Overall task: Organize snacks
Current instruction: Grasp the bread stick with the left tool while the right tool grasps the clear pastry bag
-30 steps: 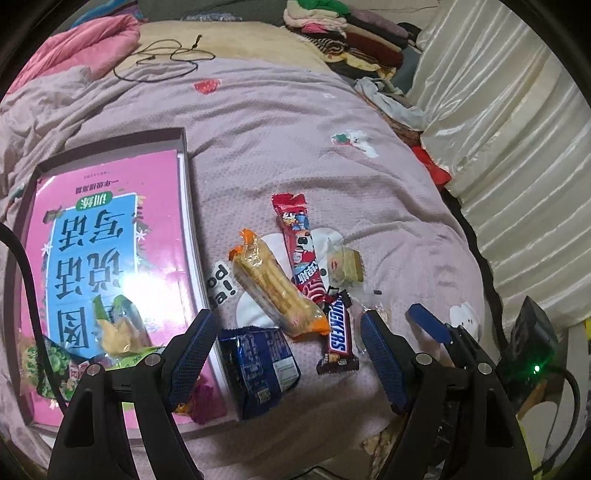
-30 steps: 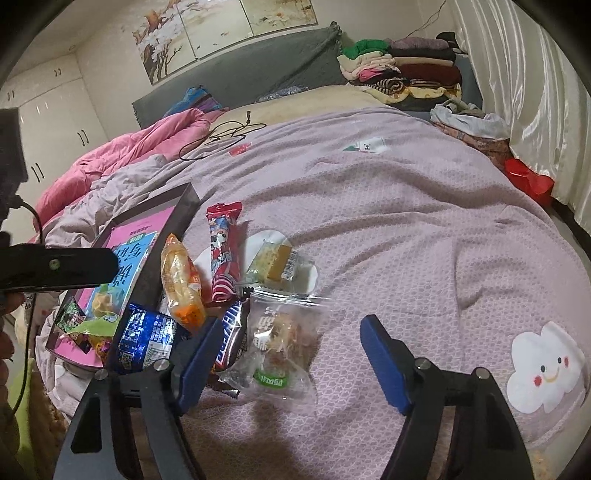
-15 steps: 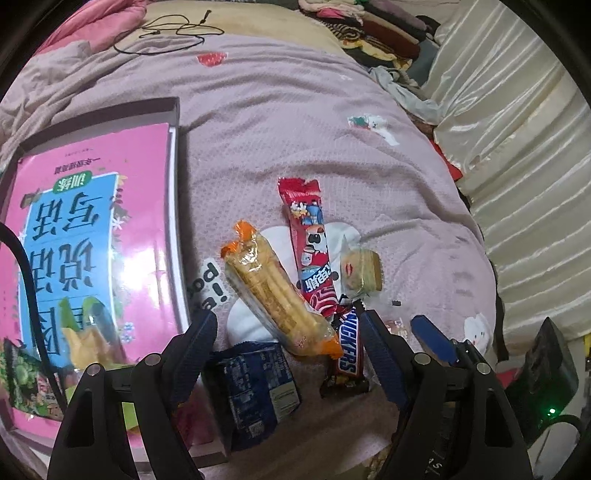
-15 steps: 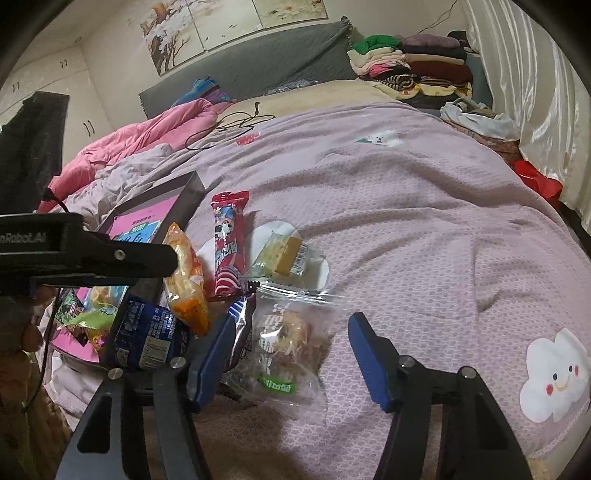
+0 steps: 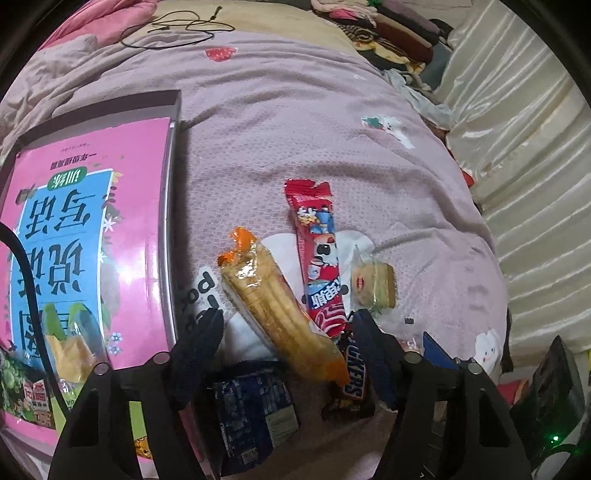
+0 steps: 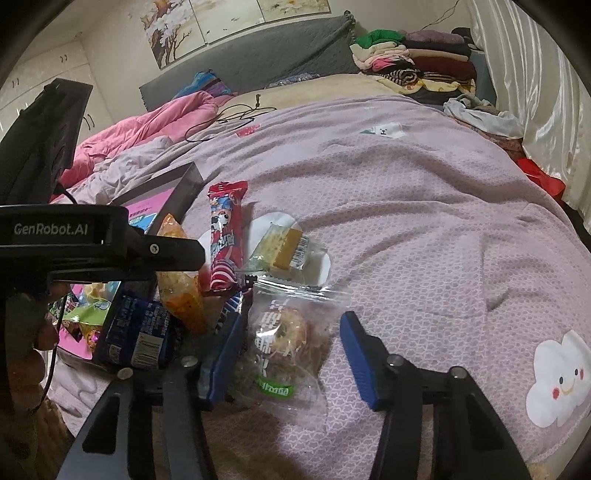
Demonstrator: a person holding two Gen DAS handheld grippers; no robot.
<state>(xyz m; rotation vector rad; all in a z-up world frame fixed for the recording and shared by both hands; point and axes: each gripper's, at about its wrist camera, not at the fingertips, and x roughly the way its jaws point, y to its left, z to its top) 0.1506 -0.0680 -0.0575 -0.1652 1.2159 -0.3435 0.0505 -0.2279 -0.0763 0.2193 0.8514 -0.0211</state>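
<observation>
Snacks lie on a mauve bedspread. My left gripper is open, its fingers either side of an orange-ended biscuit pack; a dark blue packet lies below it. Beside them lie a Snickers bar, a long red wrapper and a small cake. My right gripper is open around a clear bag with a bun. The red wrapper, biscuit pack and blue packet show in the right wrist view too.
A grey tray holding a pink book and green and yellow snack bags lies at the left. A black cable, folded clothes and a cream curtain border the bed.
My left gripper has moved forward and down over the biscuit pack. My right gripper has closed in around the clear bun bag. Both stay open.
</observation>
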